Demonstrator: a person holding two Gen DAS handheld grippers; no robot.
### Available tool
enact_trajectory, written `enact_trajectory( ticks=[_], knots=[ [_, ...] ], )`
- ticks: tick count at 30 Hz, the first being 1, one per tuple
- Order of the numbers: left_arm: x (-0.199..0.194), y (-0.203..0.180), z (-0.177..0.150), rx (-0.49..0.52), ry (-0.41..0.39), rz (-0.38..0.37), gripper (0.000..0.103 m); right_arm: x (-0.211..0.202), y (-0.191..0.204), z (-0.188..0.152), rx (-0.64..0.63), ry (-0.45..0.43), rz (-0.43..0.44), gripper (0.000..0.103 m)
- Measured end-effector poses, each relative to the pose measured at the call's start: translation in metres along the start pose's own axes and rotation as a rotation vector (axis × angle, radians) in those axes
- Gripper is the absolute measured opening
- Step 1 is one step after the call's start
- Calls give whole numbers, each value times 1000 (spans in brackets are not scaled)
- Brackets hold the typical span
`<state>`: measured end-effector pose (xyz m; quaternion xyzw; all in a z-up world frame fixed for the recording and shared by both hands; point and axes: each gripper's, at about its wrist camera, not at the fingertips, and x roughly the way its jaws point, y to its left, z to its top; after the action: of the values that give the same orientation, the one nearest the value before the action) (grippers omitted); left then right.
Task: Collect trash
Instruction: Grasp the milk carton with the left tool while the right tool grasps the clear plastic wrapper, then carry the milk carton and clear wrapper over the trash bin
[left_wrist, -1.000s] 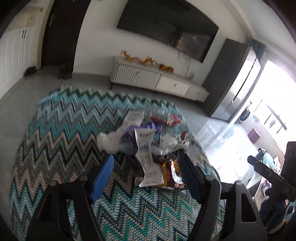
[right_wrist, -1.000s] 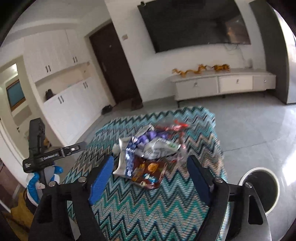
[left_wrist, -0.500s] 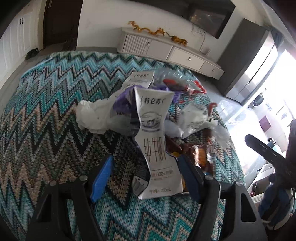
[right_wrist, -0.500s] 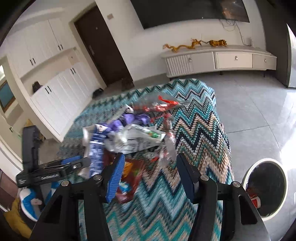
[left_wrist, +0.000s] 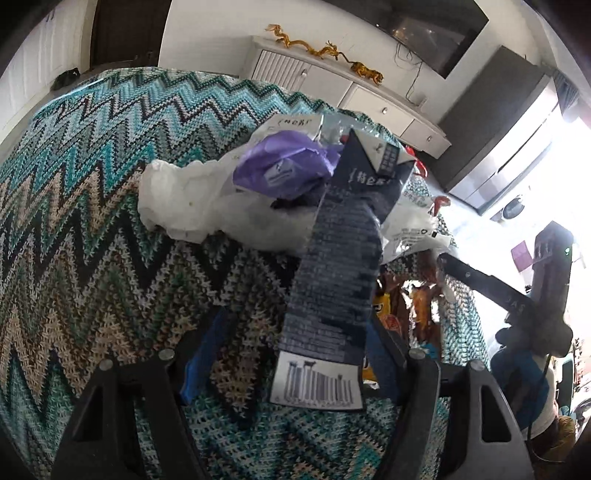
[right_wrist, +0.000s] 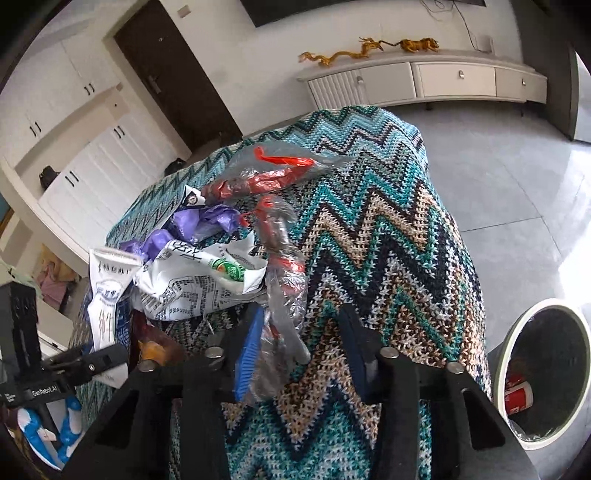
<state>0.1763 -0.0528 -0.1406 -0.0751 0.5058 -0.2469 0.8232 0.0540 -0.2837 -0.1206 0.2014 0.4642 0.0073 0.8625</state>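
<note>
The trash is heaped mid-tabletop, handy for the bin below its edge. The right tongs are closing around a clear wrapper, not yet pinching it. The left tongs stand released, straddling a flattened carton.

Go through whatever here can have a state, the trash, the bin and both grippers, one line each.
Milk carton: flattened, lying between the left gripper's fingers.
Left gripper: open around the carton.
Clear plastic wrapper: crumpled, between the right gripper's fingers.
Right gripper: closing, not yet clamped.
Trash bin: open, red cup inside.
</note>
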Motion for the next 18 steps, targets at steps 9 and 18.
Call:
enact_trajectory(
  ticks=[9, 18],
  knots=[
    [-5, 4, -2, -27, -2, -43, 37, -11, 9, -8, -41, -30, 18, 6],
    [-39, 0, -15, -19, -60, -98, 34, -56, 20, -34, -55, -92, 9, 4]
  ],
)
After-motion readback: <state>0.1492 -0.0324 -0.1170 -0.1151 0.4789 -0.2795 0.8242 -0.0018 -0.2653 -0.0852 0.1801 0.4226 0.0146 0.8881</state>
